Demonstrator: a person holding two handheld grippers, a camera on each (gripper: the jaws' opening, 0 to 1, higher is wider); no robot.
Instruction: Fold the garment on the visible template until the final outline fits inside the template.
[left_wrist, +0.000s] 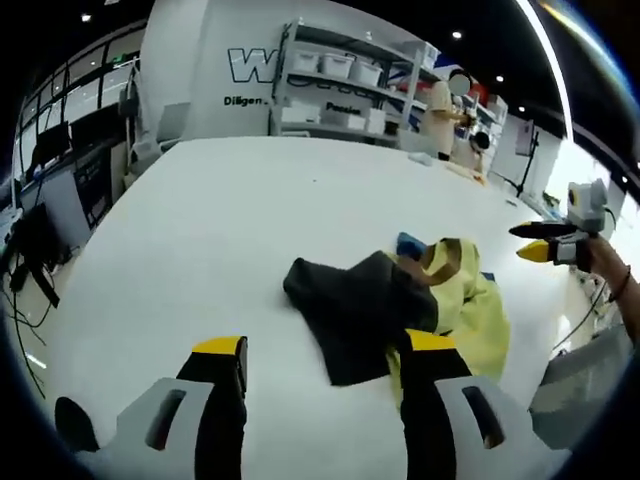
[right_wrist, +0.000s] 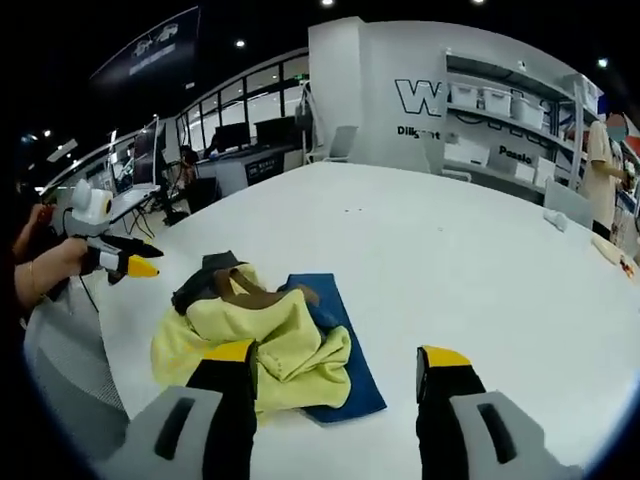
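On the white desk (right_wrist: 480, 270) the yellow garment (right_wrist: 270, 345) lay crumpled over the blue template (right_wrist: 350, 375), a dark cloth (left_wrist: 355, 310) alongside. Left claw (left_wrist: 325, 365) and right claw (right_wrist: 335, 375) hovered released, holding nothing. A careless grab might drag the template askew.

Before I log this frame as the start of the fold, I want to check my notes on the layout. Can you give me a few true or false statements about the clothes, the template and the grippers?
1. The yellow garment lies crumpled, not folded flat. True.
2. The blue template is fully uncovered. False: the yellow garment lies over part of it.
3. A dark garment lies bunched against the yellow one. True.
4. The left gripper is shut on the dark garment. False: its jaws stand apart with nothing between them.
5. The right gripper has its jaws open above the white table. True.
6. The garments hang off the table edge. False: both rest on the tabletop.
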